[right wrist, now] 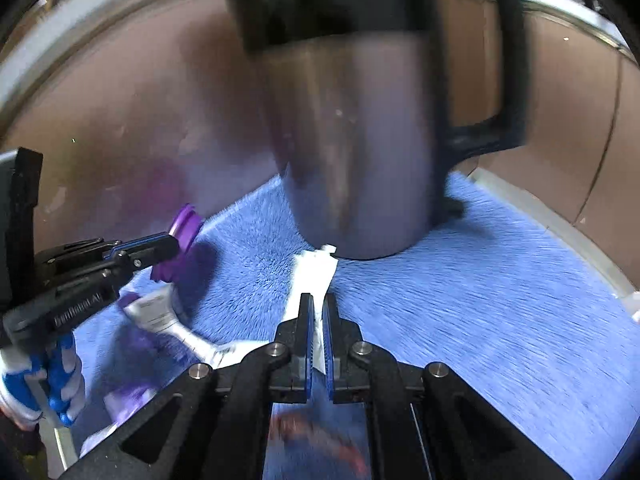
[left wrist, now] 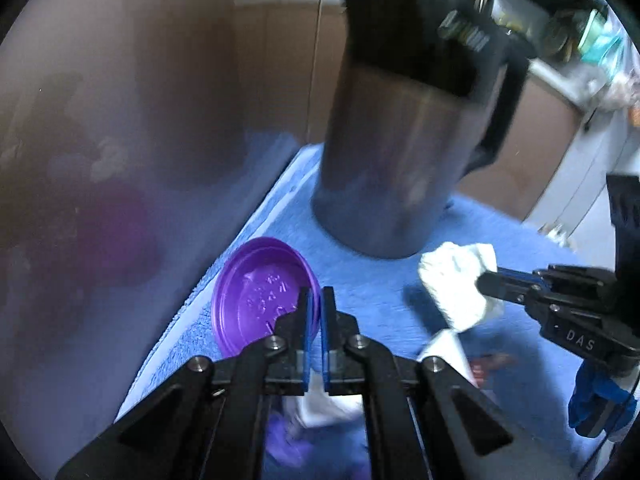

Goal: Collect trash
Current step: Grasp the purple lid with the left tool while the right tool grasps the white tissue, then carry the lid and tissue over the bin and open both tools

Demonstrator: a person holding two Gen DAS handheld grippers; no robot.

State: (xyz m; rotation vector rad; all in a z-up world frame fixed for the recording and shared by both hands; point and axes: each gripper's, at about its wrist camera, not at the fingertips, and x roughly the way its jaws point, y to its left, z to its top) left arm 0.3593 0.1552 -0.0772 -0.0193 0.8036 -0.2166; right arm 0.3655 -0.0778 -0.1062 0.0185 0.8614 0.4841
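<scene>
My left gripper is shut on the rim of a purple plastic lid and holds it above the blue fuzzy mat. In the right wrist view the left gripper shows at the left with the purple lid edge-on. My right gripper is shut on a crumpled white tissue. In the left wrist view the right gripper holds the tissue at the right. A tall metal trash can with a black lid stands just behind both; it also shows in the right wrist view.
White and purple wrappers lie on the mat below the left gripper. A brown wall rises at the left and back. A cluttered shelf shows at upper right. A white edge bounds the mat on the right.
</scene>
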